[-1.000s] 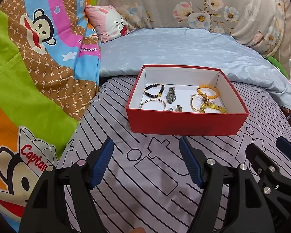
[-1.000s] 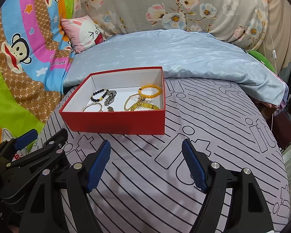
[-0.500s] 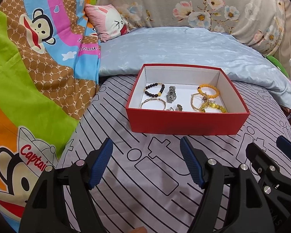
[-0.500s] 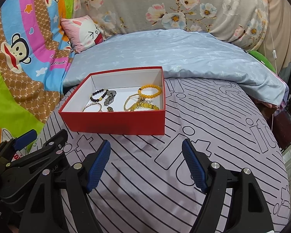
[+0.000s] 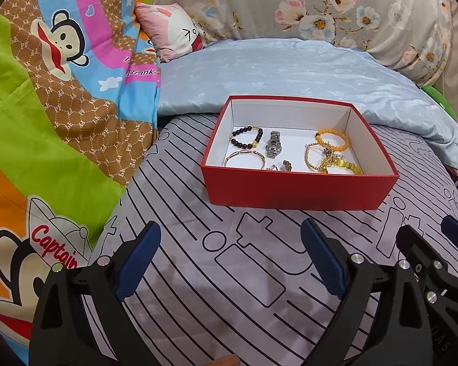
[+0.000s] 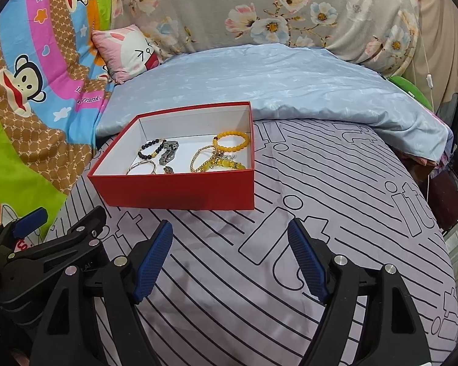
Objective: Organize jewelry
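Red box (image 5: 296, 187) sits on striped bed sheet (image 5: 229, 274), holding the jewelry. Inside, L to R: black bead bracelet (image 5: 246, 137), silver watch (image 5: 273, 144), orange bead bracelet (image 5: 332, 139). Left claw (image 5: 230, 259) in front of box, jaws opening, nothing btwn. Right claw (image 6: 230, 260) front-right of box, also opening, empty.
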Demonstrator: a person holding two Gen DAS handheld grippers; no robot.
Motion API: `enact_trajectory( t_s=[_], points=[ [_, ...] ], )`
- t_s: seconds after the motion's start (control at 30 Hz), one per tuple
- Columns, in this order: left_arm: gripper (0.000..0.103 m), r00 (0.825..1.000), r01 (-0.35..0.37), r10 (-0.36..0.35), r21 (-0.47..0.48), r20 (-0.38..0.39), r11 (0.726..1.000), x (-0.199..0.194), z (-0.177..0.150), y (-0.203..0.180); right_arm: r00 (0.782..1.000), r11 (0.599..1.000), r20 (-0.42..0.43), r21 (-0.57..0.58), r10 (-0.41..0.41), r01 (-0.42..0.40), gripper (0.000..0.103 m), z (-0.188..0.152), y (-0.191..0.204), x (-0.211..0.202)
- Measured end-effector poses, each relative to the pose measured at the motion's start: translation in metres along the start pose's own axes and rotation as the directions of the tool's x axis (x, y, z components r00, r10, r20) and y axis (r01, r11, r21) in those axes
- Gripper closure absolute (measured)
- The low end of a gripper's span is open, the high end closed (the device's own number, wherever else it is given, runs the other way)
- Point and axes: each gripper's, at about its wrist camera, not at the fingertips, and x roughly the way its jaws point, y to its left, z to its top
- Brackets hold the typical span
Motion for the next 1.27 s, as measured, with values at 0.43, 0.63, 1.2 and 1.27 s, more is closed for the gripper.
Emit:
enact_trajectory(
  t_s=[0.43,0.63,1.2,1.27],
  points=[
    [0.005,1.0,-0.004,0.004,-0.005,-0.03,1.0,0.007,-0.0055,0.0006,1.0,1.0,-0.005,0.029,-0.003,0.004,0.018,-0.0035,-0.0058,0.0026],
    [0.005,0.999,0.01,-0.011,-0.021,-0.047,1.0,0.0096,-0.0067,0.0023,1.0,1.0,-0.007,0.03,0.0,0.0,0.017,-0.0043,-0.0055,0.0035],
    [0.005,0.999,-0.023,0.023,-0.014,-0.028,1.0,0.0066,-0.0087,0.0025,1.0,1.0,-0.015,0.031,0.001,0.0,0.017,-0.0071,-0.0046,0.0055],
    [0.005,0.999,-0.021,0.02,-0.017,-0.025,1.0,0.0065,-0.0083,0.0027,1.0,0.999,-0.015,0.033,0.002,-0.002,0.017,-0.0068,-0.0052,0.0051]
  ],
)
